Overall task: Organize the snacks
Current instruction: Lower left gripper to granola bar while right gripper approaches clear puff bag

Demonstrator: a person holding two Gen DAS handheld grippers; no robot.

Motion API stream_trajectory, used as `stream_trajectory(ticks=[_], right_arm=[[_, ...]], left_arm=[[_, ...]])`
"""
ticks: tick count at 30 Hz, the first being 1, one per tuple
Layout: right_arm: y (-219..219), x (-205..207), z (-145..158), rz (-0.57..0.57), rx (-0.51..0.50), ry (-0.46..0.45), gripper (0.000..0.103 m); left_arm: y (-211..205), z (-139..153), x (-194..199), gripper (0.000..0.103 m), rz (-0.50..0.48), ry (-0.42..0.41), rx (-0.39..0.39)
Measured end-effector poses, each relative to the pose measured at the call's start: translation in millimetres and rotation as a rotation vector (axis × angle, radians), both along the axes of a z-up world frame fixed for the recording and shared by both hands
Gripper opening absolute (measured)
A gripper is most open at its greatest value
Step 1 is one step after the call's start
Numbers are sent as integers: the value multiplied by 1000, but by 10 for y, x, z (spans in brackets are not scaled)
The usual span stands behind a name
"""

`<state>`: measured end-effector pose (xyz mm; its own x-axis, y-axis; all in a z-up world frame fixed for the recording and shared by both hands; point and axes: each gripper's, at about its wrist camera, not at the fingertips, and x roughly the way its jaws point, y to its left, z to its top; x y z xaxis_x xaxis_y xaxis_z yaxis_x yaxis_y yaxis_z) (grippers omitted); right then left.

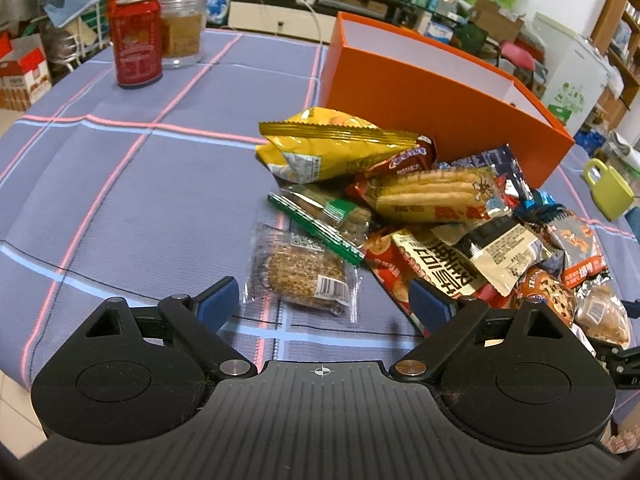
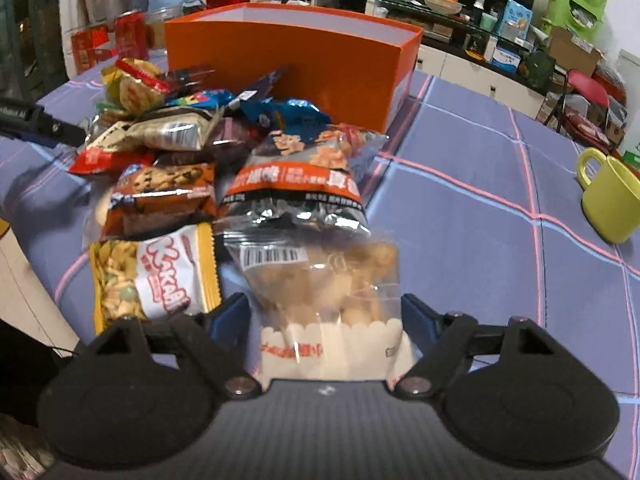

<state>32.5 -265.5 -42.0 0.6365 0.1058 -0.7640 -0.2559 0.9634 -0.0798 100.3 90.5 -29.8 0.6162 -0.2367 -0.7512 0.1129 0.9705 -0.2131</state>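
A heap of snack packets (image 1: 440,208) lies on the checked tablecloth in front of an open orange box (image 1: 440,96). My left gripper (image 1: 324,306) is open and low over the cloth. A clear-wrapped sesame cake (image 1: 300,272) lies just ahead between its blue pads, untouched. In the right wrist view the same heap (image 2: 168,140) spreads before the orange box (image 2: 280,68). My right gripper (image 2: 324,320) has both pads against the sides of a clear bag of pale puffs (image 2: 328,280), which fills the gap between them.
A red can (image 1: 136,40) and a clear jar (image 1: 184,28) stand at the far left of the table. A lime-green mug (image 2: 612,200) sits at the right. A yellow peanut packet (image 2: 152,276) lies beside the clear bag. Cluttered shelves and boxes ring the room.
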Motion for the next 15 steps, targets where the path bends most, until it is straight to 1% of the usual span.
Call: stream_trajectory(ticks=[5, 8, 9, 11, 15], right_arm=[[-108, 79, -11, -72, 69, 56, 88], [-100, 81, -14, -78, 66, 57, 90], [-105, 87, -16, -81, 70, 58, 92], [-108, 92, -25, -87, 74, 55, 93], [-109, 91, -32, -100, 79, 44, 93]], left_arm=[[-26, -33, 7, 82, -5, 2, 13], [-37, -53, 37, 82, 6, 5, 12], [-40, -61, 48, 81, 13, 7, 12], [-48, -73, 78, 79, 25, 11, 10], [-97, -116, 115, 77, 38, 17, 52]])
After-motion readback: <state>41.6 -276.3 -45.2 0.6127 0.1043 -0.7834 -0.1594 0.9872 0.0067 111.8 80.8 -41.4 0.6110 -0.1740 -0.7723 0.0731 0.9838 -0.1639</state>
